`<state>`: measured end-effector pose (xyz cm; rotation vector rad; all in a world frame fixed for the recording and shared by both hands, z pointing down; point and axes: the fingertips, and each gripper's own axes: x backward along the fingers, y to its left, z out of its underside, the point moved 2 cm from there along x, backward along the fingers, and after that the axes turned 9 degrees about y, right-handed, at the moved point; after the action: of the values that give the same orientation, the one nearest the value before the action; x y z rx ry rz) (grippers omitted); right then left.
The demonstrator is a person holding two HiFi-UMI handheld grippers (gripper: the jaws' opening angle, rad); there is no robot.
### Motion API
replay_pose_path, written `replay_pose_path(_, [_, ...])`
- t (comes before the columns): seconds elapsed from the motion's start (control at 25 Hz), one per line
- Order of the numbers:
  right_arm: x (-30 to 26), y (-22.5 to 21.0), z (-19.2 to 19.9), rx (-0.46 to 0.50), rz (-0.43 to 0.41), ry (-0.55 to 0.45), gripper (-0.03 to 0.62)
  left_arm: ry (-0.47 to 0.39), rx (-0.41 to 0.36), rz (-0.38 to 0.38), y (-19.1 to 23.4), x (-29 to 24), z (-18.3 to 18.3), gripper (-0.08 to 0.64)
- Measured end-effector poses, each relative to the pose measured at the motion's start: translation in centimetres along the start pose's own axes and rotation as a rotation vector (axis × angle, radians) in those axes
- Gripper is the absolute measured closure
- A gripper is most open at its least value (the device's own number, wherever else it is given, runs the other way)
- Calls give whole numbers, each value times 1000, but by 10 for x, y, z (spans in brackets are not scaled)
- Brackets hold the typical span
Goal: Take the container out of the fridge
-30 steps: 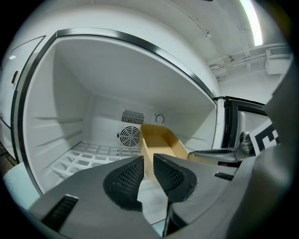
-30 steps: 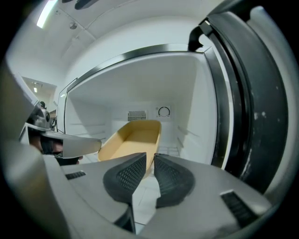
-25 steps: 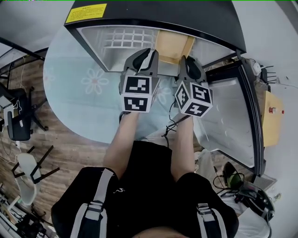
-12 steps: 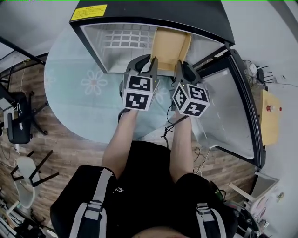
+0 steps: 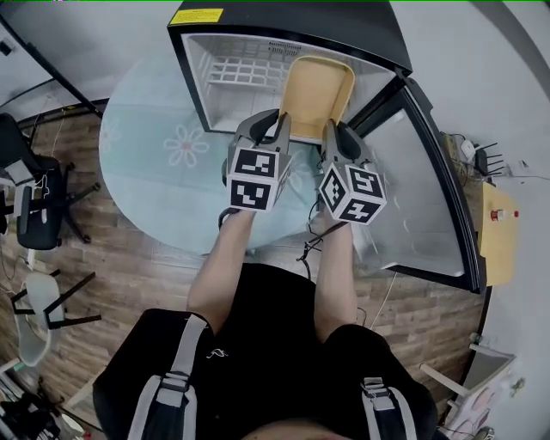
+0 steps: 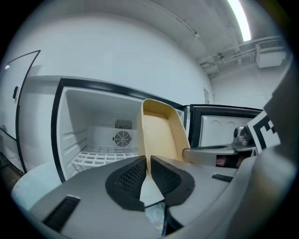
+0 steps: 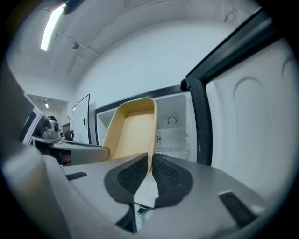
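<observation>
Since a second ago you've dragged the container (image 5: 316, 93) a good way out of the fridge (image 5: 284, 17). Back then only a strip of it showed in the opening, and now nearly the whole tan tray is in sight with its rounded far end showing. That far end still looks to overlap the fridge mouth, so I'd say you're most of the way there but not quite clear. You're carrying it two-handed, which makes sense for a long, shallow tray that would tip from one side. The left gripper (image 6: 148, 161) has its jaws clenched on the left side wall and the right gripper (image 7: 150, 161) is pinched on the right wall, each wall running straight up between the pads. Both grips sit at the near end, so the tray sticks out toward 12 o'clock from both sets of jaws and its weight hangs out in front of them. It reads as roughly level and looks empty inside. The door (image 5: 412, 180) is swung wide open at about 3 o'clock, and the wire shelf (image 5: 241, 73) sits inside at about 10 o'clock from the tray. My guess is one more straight pull toward 6 o'clock finishes it, just watch the door edge on your right.
</observation>
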<state>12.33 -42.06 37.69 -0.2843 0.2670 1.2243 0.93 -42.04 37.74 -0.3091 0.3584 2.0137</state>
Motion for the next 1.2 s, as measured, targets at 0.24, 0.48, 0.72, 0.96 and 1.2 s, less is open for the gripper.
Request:
replay_pose_path(0.24, [39, 17, 5, 24, -47, -36, 558, -43, 41, -31, -16, 43, 9, 525])
replay_pose_path(0.48, [89, 33, 29, 28, -97, -75, 566, -96, 36, -157, -47, 97, 37, 526])
replay_pose_path(0.72, [122, 41, 66, 20, -126, -49, 572, -75, 95, -169, -69, 125, 76, 526])
replay_pose_path(0.96, [143, 25, 67, -17, -114, -69, 572, -72, 85, -131, -92, 127, 70, 529])
replay_pose_path(1.2, [154, 21, 80, -33, -109, -69, 572, -44, 27, -132, -104, 132, 82, 526])
